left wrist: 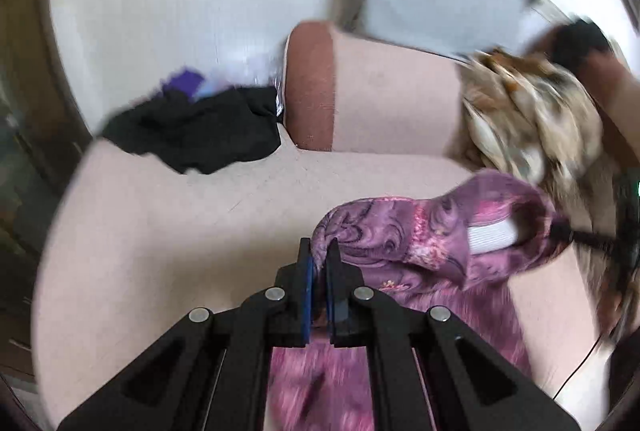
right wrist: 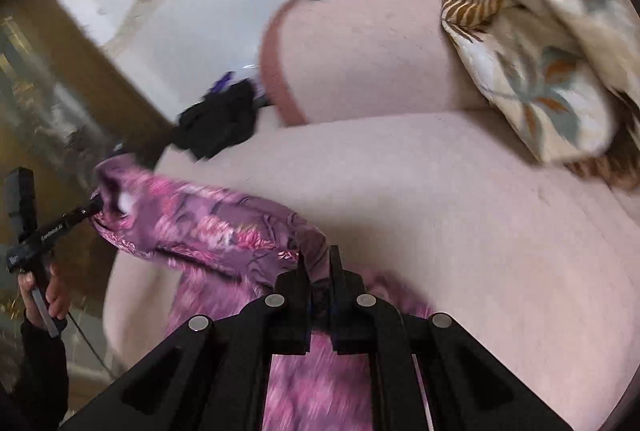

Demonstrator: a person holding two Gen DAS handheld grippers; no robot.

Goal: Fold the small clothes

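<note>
Left wrist view shows your garment (left wrist: 420, 243): purple-pink cloth with swirls and flowers, a white label inside its open band, the lower part blurred. Your left tongs (left wrist: 319, 263) are clenched on one end of that band, the cloth pinched between the blue pads (left wrist: 307, 291). From that view the other end of the band meets your right tongs' thin black tip at the far right. In the right wrist view your right tongs (right wrist: 319, 271) are clamped on the garment's (right wrist: 224, 223) band too, cloth bunched between the fingers. The band stretches between both tongs, lifted above the pink sofa (right wrist: 440, 191), the rest hanging below the tongs. Black cloth (left wrist: 196, 131) lies on the sofa beyond the garment; a patterned pillow (right wrist: 540, 71) leans on the sofa's back.
</note>
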